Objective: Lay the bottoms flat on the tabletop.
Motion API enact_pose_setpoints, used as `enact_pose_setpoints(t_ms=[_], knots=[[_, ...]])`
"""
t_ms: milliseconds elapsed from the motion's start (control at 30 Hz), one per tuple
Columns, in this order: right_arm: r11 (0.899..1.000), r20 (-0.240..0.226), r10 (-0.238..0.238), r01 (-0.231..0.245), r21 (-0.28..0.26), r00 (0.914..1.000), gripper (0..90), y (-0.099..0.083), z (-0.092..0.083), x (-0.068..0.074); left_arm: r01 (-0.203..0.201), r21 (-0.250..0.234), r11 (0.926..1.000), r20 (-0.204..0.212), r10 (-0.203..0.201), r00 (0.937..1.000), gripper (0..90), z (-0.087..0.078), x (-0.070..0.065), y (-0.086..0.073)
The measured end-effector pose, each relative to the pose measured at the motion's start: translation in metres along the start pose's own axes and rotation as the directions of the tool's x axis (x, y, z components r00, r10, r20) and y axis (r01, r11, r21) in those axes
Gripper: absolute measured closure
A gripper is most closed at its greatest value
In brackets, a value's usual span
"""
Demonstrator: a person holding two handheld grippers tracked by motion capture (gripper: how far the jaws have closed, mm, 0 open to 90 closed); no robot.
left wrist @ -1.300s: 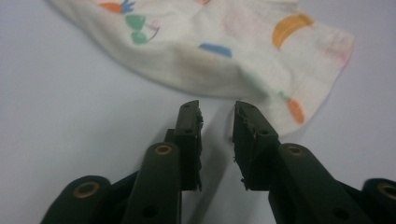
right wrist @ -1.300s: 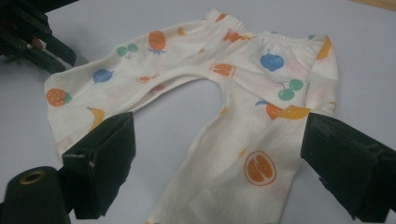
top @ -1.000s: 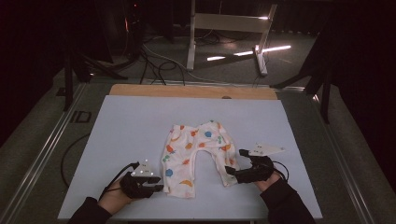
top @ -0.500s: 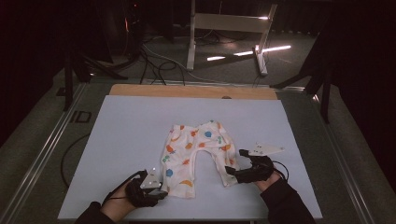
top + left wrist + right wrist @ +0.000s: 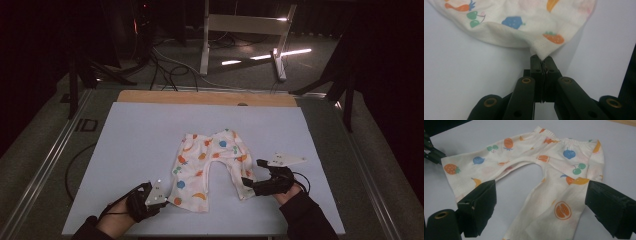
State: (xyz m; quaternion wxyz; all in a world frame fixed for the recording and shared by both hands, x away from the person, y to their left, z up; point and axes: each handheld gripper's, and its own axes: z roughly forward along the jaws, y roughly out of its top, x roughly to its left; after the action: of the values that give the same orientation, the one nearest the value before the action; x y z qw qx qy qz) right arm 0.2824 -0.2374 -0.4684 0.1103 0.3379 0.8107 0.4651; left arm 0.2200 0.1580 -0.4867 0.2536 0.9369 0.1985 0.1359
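One pair of small cream trousers [image 5: 210,167] printed with coloured fruit lies flat on a white table [image 5: 140,145]. The left gripper [image 5: 162,202] has just closed and pinches one leg's hem corner. The right gripper [image 5: 248,184], jaws wide apart, straddles the other leg's end.

High view overhead, facing forward; claw views close (sharing the trousers [image 5: 210,167]).

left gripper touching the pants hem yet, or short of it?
Touching. In the left gripper view the left gripper has just closed its jaws, and they are shut on a corner of the fruit-print pants at the leg hem.
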Motion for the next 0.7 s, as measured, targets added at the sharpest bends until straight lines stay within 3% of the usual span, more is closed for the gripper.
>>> enact_pose_setpoints(t_ms=[100, 200, 333, 533, 600, 700], knots=[[1.0, 0.002, -0.002, 0.002, 0.004, 1.0, 10.3, 0.0, 0.001, 0.0, -0.008, 0.031, 0.9995, -0.002, 0.008, 1.0, 88.9, -0.001, -0.004, -0.002], [1.0, -0.002, -0.001, 0.001, 0.005, 1.0, 10.4, 0.0, 0.001, 0.001, -0.025, 0.068, 0.9974, 0.028, 0.023, 0.9993, 87.6, 0.005, -0.007, -0.006], [1.0, 0.001, -0.001, 0.001, 0.004, 1.0, 10.3, 0.0, 0.001, 0.0, -0.031, 0.069, 0.9971, 0.062, 0.026, 0.9977, 81.3, 0.003, -0.005, -0.008], [1.0, -0.001, 0.0, 0.0, 0.002, 1.0, 10.4, 0.0, 0.0, 0.0, 0.018, 0.014, 0.9997, 0.034, -0.018, 0.9992, 79.0, -0.007, 0.004, -0.005], [1.0, 0.0, -0.002, 0.002, 0.001, 1.0, 10.4, 0.0, 0.001, 0.001, 0.036, -0.028, 0.999, 0.007, -0.035, 0.9993, 80.0, -0.009, 0.011, -0.002], [1.0, -0.003, -0.001, 0.001, 0.001, 1.0, 10.4, 0.001, 0.001, 0.001, 0.037, -0.079, 0.9962, 0.031, -0.034, 0.9989, 81.8, -0.014, 0.016, 0.003]])
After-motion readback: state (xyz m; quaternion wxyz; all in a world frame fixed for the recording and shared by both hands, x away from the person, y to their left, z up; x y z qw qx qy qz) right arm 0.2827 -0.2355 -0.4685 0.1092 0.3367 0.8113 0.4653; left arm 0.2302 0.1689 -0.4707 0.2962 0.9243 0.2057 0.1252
